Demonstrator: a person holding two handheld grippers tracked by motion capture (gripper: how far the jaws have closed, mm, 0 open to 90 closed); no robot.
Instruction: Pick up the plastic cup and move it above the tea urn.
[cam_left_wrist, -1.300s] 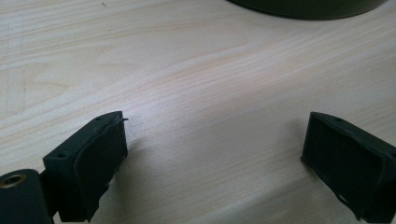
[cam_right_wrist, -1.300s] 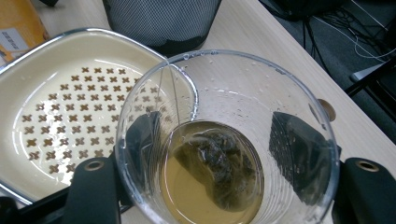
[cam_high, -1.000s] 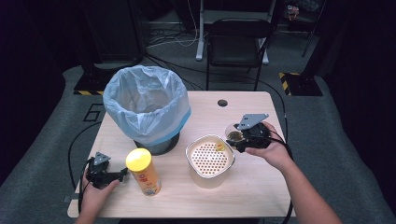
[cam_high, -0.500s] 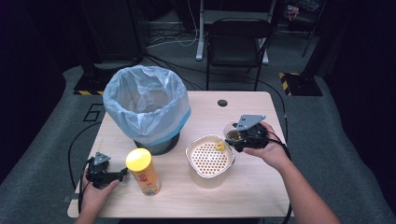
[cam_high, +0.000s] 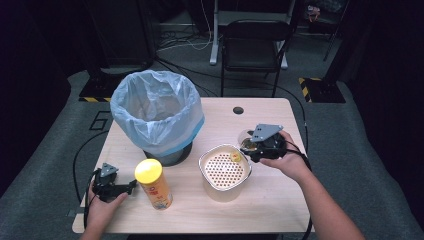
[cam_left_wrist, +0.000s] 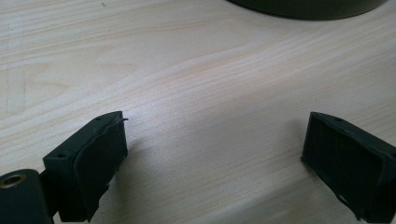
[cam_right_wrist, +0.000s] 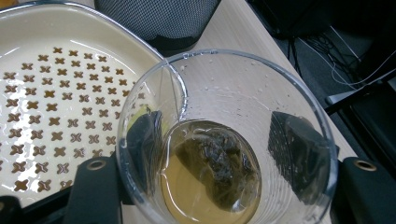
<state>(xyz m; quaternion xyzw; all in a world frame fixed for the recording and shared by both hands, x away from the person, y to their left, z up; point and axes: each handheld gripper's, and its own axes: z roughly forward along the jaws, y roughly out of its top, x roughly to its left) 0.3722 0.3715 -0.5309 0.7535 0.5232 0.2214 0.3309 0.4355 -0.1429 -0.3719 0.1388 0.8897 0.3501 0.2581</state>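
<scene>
My right gripper (cam_high: 251, 147) (cam_right_wrist: 219, 144) is shut on a clear plastic cup (cam_high: 245, 139) (cam_right_wrist: 261, 84), its pads pressing the cup's sides. The jaws have just been closing a little further on it. Amber tea and a dark tea bag (cam_right_wrist: 217, 168) lie in the cup, which hangs tipped beside the right rim of a cream strainer bowl (cam_high: 225, 170) (cam_right_wrist: 56, 93). A small yellow piece (cam_high: 235, 157) lies in the strainer. My left gripper (cam_high: 127, 187) (cam_left_wrist: 215, 154) rests open on the table's front left, with nothing between its jaws.
A yellow-lidded snack can (cam_high: 154, 184) stands upright just right of the left gripper. Behind it is a bin lined with a pale blue bag (cam_high: 157, 115). The wooden table (cam_high: 260, 205) has a cable hole (cam_high: 238, 110) at the back; a chair (cam_high: 255, 42) stands beyond.
</scene>
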